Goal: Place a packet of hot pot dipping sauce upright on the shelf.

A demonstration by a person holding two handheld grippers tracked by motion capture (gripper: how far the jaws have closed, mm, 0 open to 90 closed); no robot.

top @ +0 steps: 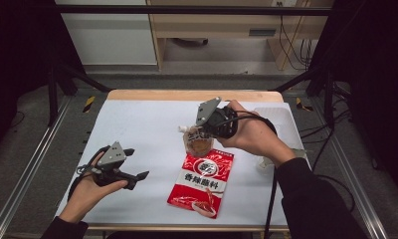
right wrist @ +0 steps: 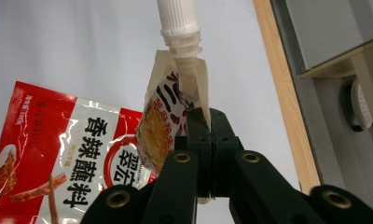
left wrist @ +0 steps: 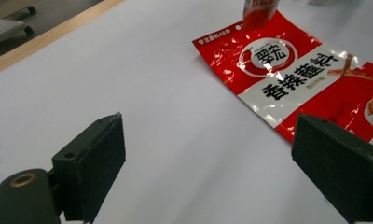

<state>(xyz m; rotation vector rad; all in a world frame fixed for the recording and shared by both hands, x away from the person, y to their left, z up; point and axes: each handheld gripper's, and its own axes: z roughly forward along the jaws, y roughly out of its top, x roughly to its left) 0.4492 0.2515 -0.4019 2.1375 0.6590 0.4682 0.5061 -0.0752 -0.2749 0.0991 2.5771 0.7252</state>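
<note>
Spouted pouch (right wrist: 168, 116): small soft sachet, tan with dark lettering too creased to read, white ribbed screw cap (right wrist: 177, 16) on a white neck; pinched at one edge between the closed jaws of the right gripper (top: 201, 133), held just above the white table (top: 142, 129), near its middle, over the top edge of the red packet (top: 203, 183). Red packet: flat foil bag lying on the table towards the near edge, white band printed with 香辣蘸料 in black, a round red-and-white emblem above it, smaller white characters along the top edge, not legible. Left gripper (top: 137, 163): jaws wide apart, nothing between them, low over bare table well to the left of the packet. The left gripper view gives the packet's print largest and a picture of food at its lower end; the right gripper view gives the cap's ribbing and the pouch's pattern; the high view gives both hands, and a pale tray (top: 281, 119) at the table's right side.
</note>
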